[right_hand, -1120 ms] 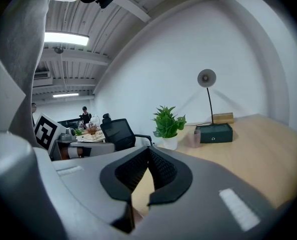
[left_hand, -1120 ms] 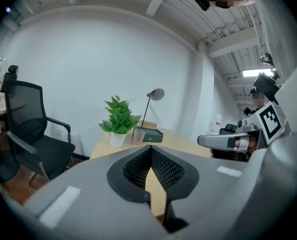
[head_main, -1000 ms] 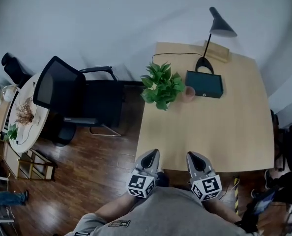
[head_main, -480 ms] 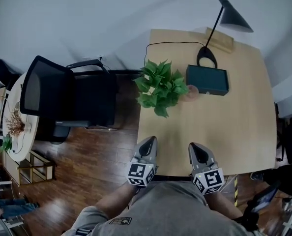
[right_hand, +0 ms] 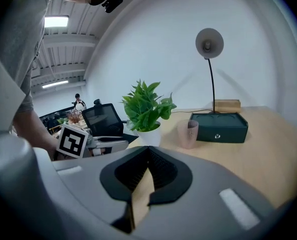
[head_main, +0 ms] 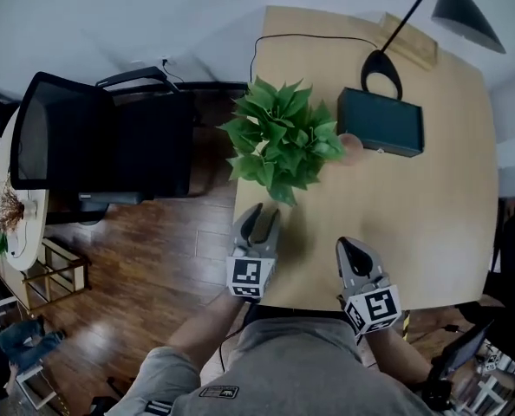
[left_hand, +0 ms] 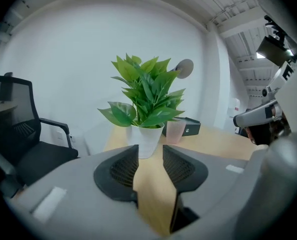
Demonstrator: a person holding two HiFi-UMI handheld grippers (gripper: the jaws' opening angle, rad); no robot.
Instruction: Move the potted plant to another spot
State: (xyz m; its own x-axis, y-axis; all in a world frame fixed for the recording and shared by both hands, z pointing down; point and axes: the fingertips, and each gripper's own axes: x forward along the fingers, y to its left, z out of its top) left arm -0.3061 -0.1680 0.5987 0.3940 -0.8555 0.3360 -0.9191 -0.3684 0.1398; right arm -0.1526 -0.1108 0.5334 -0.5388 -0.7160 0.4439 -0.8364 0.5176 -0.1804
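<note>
Potted plant on a wooden table, seen with 2 hand-held grippers at its near edge.

The potted plant, broad green leaves in a white pot, stands upright near the left edge of the table, on the half farther from the person. A pink cup stands just beside it on the right, and a dark green box lies just beyond the cup. Behind the box are the round foot and thin stem of a desk lamp, with a wooden block near the far edge. A black office chair stands on the wood floor to the left of the table.

The left gripper is over the near left corner of the table and points at the pot, which lies ahead of its tips and apart from them. Its jaws are opening: a narrow gap shows between the 2 pads, and only bare tabletop is seen through it.

The right gripper is over the near edge, well apart from the plant. Its 2 fingertips meet, with nothing between them. Its view looks across the table to the plant, the cup and the box.
</note>
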